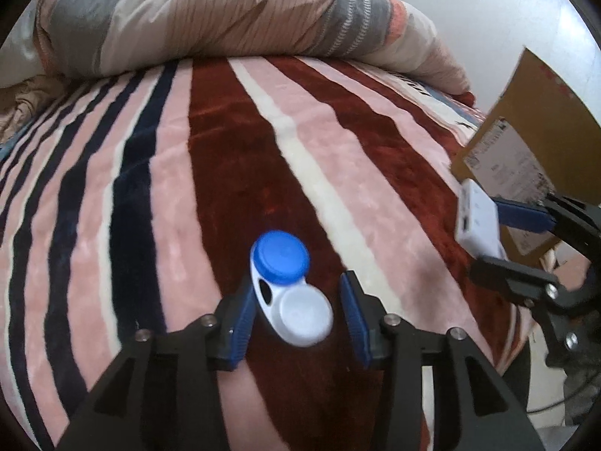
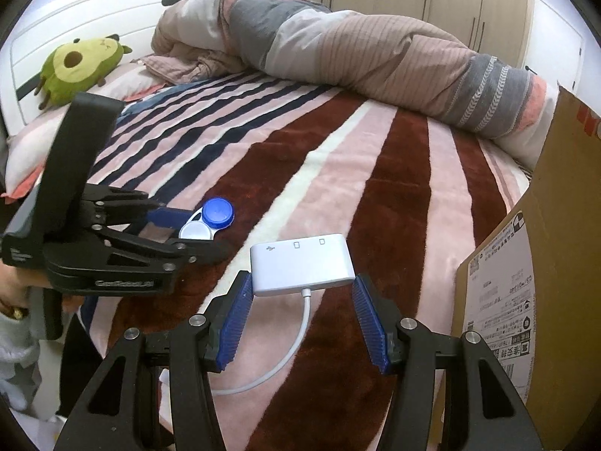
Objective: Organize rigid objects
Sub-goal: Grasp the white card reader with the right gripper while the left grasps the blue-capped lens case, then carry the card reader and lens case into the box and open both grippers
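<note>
Both grippers sit at small things on the striped bed.
Left gripper (image 1: 296, 315) fingers are spread around the blue-and-white plastic lens case (image 1: 289, 293); right gripper (image 2: 300, 315) fingers pinch the flat white adapter (image 2: 300, 263), which probably goes next into the brown cardboard box (image 2: 544, 225) at right.

The cardboard box (image 2: 556, 225) runs off the right edge in the right wrist view, so its far side and top cannot be seen; the print on its label (image 2: 503, 285) is too small to read. In the left wrist view the white adapter (image 1: 479, 221) is blurred, and the right gripper (image 1: 499, 240) hides its rear part. The adapter's cable (image 2: 296, 342) passes behind a finger (image 2: 233, 323), its end hidden. The left gripper (image 2: 188, 229) covers part of the lens case (image 2: 208, 220). The person's hand (image 2: 15, 300) is cut off at the left edge.
</note>
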`<state>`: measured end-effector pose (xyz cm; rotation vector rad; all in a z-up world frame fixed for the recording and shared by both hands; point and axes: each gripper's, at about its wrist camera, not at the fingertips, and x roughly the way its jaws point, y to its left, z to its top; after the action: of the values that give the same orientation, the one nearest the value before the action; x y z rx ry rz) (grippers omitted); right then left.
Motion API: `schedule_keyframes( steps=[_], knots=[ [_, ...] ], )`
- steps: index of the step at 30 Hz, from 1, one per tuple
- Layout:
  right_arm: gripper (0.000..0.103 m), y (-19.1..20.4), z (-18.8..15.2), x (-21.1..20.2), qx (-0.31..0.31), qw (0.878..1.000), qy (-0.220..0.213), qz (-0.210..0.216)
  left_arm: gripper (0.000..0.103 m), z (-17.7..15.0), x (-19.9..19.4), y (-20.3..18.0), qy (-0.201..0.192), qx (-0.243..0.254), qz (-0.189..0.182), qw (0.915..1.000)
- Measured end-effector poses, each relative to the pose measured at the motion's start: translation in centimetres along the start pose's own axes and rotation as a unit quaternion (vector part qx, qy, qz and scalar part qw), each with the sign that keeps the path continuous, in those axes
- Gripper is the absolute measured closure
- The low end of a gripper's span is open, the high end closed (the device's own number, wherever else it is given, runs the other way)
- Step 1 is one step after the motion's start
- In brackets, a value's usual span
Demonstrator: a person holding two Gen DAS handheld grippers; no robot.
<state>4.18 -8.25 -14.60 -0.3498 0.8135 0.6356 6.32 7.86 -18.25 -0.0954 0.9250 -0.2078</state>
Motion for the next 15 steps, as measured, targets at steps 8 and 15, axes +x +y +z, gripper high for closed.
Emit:
schedule_keyframes(
  steps=[8,15],
  knots=[
    [0.052,0.4,0.5,-0.5,-0.006,1.000,-0.009,0.001,0.077,0.2,-1.2,0.9,-0.006,-0.005,-0.001,1.0000],
    [0.052,0.8,3.1,-4.3,-0.013,0.998,-0.059,0.012,0.090,1.8,-5.9,0.2,-0.046,0.012,-0.004,0.9989]
  ],
)
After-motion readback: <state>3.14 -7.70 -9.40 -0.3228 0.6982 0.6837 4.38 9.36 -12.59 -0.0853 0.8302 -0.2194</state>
